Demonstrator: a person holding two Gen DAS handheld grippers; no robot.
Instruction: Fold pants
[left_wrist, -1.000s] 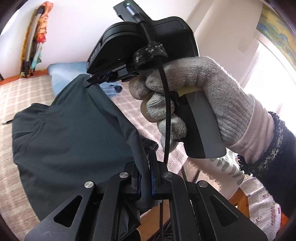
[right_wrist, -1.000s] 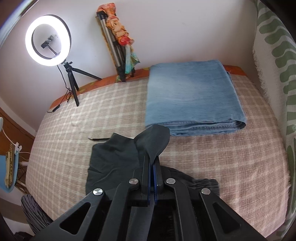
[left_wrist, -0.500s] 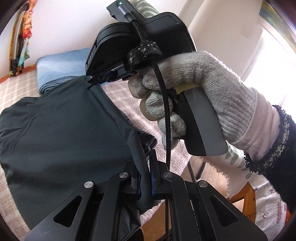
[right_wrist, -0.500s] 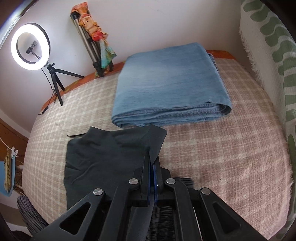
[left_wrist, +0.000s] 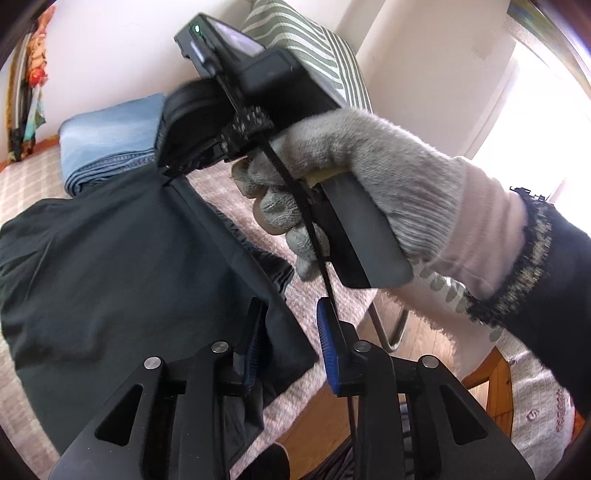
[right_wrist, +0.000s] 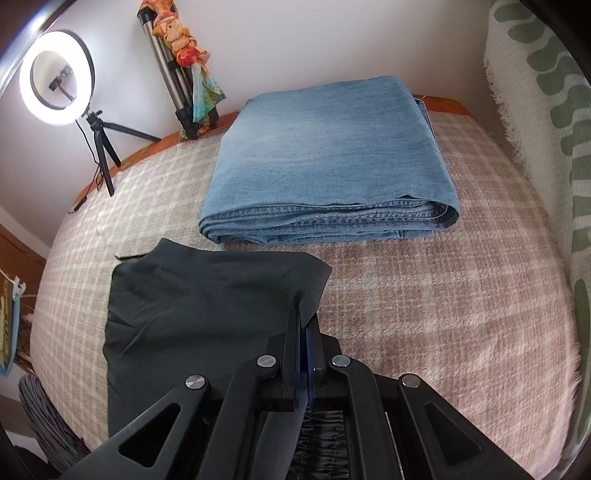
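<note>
Dark green-black pants (right_wrist: 192, 306) lie folded over on the checked bedspread (right_wrist: 424, 295); they also show in the left wrist view (left_wrist: 110, 266). My right gripper (right_wrist: 302, 325) is shut on a corner of the pants near the fold's right edge. My left gripper (left_wrist: 288, 332) is open, its blue pads apart, with a corner of the pants lying loose between the jaws. The gloved hand holding the right gripper (left_wrist: 369, 177) fills the middle of the left wrist view.
A folded blue denim garment (right_wrist: 325, 158) lies just beyond the pants. A ring light on a tripod (right_wrist: 55, 74) and a folded tripod with a colourful scarf (right_wrist: 181, 66) stand at the far wall. A green-patterned blanket (right_wrist: 546, 147) hangs on the right.
My left gripper has opened and let go of the pants corner. The right gripper carried its corner forward, and the fold now lies flatter, close to the denim.
</note>
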